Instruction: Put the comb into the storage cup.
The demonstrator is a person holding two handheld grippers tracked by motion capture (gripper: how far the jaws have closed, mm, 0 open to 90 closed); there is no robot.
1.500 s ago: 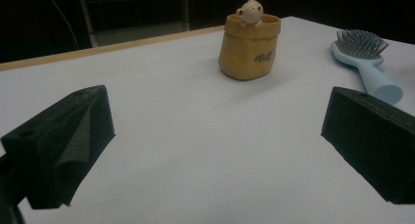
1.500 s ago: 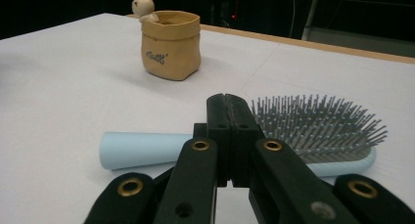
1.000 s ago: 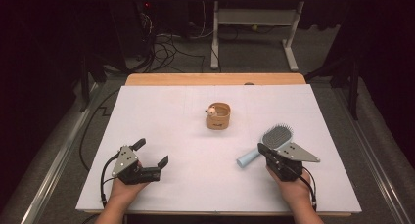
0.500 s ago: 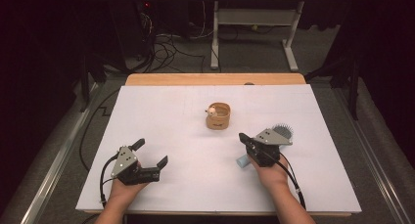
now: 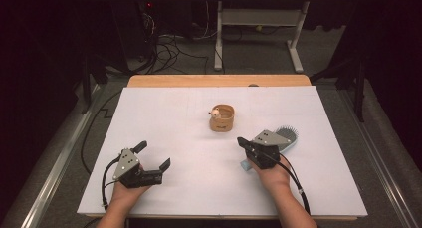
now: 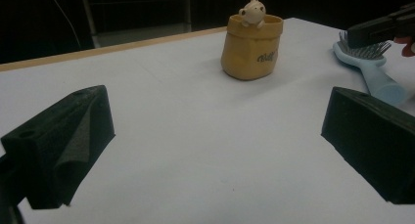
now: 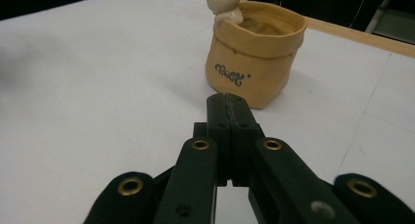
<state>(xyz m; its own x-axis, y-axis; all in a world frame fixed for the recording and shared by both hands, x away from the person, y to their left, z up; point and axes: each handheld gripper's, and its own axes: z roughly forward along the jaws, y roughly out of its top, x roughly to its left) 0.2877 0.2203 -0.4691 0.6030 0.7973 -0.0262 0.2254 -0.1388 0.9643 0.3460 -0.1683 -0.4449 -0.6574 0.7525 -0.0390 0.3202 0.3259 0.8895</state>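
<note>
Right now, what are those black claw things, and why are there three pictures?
A person sits at a white table and holds a pinching tool, called a gripper, in each hand. One picture comes from a camera high above. The other two come from little cameras riding on the grippers, looking along their black jaws. The left gripper has its jaws wide apart and holds nothing. The right gripper has its jaws pressed together, also with nothing between them. On the table stand a tan pot with a tiny animal figure peeking over its rim, and a light blue hairbrush lies nearby.
</note>
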